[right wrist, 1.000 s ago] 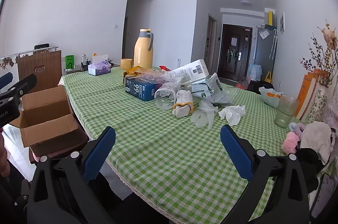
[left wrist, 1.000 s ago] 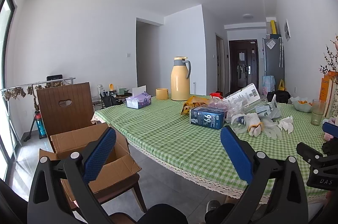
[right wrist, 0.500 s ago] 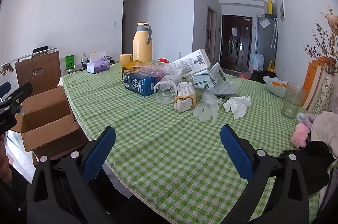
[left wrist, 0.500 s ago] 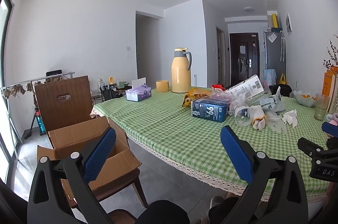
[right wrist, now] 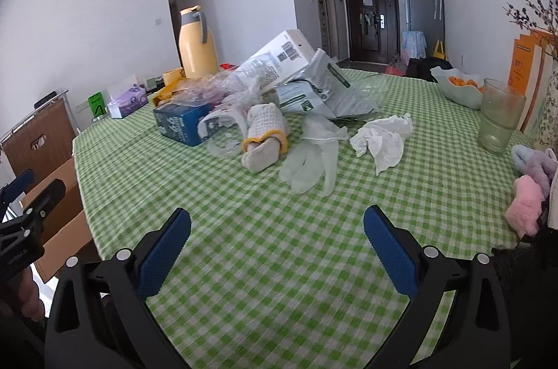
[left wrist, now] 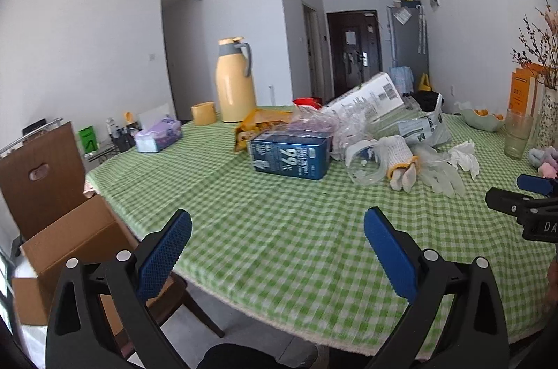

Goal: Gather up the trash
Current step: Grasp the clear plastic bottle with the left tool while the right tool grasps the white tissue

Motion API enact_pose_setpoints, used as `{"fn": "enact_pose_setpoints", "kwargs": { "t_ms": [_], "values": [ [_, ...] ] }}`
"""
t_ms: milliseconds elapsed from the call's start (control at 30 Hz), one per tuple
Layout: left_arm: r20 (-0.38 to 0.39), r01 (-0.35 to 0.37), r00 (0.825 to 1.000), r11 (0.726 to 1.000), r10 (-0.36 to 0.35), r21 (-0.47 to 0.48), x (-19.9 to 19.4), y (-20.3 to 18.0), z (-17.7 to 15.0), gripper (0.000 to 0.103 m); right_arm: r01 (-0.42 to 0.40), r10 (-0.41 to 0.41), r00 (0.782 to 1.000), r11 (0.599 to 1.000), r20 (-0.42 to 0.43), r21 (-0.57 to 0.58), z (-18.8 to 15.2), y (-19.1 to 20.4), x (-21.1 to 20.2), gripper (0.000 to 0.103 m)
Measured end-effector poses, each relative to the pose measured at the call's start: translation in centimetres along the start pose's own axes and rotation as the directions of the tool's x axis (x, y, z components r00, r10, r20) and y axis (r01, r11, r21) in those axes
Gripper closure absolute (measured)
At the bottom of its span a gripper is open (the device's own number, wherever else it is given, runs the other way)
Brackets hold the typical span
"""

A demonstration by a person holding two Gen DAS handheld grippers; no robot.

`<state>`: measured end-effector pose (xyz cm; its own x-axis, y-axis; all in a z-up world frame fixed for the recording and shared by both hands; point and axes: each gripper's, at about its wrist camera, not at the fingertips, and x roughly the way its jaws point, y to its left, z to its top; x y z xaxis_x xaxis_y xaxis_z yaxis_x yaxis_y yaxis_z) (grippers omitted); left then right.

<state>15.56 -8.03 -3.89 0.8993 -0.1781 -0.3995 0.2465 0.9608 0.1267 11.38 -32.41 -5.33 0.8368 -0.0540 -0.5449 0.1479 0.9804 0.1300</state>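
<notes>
On table, trash: ahead of both grippers, apart.
Left gripper: wide, empty.
Right gripper: wide, empty.

White walls, dark door, green-checked table, brown chair.

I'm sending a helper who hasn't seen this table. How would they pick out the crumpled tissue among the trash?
Start at the green checked tablecloth and find the trash heap by the yellow thermos jug. At the heap's near right edge, between the limp translucent glove and the drinking glass, lies the crumpled tissue. It is the only opaque white, wrinkled paper wad there.
</notes>
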Motion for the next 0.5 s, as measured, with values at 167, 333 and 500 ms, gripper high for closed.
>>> {"fn": "enact_pose_setpoints", "kwargs": {
  "t_ms": [167, 333, 500],
  "values": [
    [-0.128, 0.121, 0.986, 0.990, -0.111, 0.071, 8.2, -3.4, 2.8, 0.007, 0.044, -0.043, 0.998, 0.999, -0.052, 0.030, 2.1, -2.8, 2.2, 0.007],
    [-0.256, 0.212, 0.948, 0.976, -0.190, 0.059, 14.9, -5.8, 5.5, 0.013, 0.090, -0.073, 0.990, 0.987, -0.120, 0.136, 4.3, -6.8, 4.9, 0.007],
    [-0.344, 0.277, 0.908, 0.959, -0.239, 0.065, 19.8, -7.6, 6.4, 0.044, 0.137, -0.098, 0.974, 0.973, -0.205, 0.186, 6.3, -9.6, 9.3, 0.039]
  ]
}}
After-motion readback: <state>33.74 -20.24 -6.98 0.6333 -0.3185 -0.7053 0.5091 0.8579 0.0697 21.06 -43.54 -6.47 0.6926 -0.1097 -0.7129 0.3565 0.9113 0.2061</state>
